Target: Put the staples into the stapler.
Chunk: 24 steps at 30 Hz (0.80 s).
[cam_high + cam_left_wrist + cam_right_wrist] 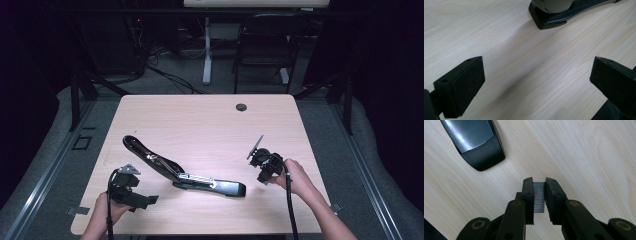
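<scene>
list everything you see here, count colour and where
stapler: 1, black with metal inside, opened out flat on the table's near middle
staple strip: 1, silvery grey, clamped between the right gripper's jaws
table: 1, light wood, centre of the room
grommet: 1, dark, table's far edge
chair: 1, black, beyond the table
cables: several, dark, on the floor behind the table
left gripper: 1, black, jaws wide open, near left of the table
right gripper: 1, black, near right, shut on the strip
hands: 2, one behind each gripper
</scene>
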### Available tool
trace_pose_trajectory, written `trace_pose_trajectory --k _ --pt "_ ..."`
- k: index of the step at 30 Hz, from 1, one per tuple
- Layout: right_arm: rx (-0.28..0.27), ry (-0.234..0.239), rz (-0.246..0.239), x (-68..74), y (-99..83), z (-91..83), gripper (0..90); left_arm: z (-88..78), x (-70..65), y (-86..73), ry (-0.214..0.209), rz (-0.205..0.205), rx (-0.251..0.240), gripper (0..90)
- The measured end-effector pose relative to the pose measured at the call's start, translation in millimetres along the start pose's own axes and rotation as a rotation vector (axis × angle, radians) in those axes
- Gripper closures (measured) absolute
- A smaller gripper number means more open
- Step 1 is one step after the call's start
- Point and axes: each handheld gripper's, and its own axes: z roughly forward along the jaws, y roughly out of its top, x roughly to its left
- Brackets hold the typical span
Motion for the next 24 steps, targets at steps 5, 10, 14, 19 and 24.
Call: trace_pose_trajectory --k 5,10,14,19,24 --pt "-0.023 -0.006 -0.014 1.6 3.8 -2.2 78.4 0.2 -1.1 0.1 -0.004 -0.003 -0.004 0.0" --pt "-0.034 -0.015 -0.024 1.5 8.7 -4.5 78.4 -0.1 -0.7 0.0 -0.006 -0.003 -0.004 0.0" --pt "-0.058 -0.011 -0.024 1.3 13.3 -6.9 78.4 -0.1 -0.7 0.1 -0.006 -0.003 -0.004 0.0" --pt "-0.076 -0.016 -0.034 2.1 19.8 -8.4 78.3 -0.6 -0.9 0.0 -0.001 -0.004 -0.009 0.0" --pt "-0.100 -0.008 -0.040 4.2 25.3 -10.4 78.3 -1.0 -0.2 0.1 -0.003 -0.003 -0.009 0.0"
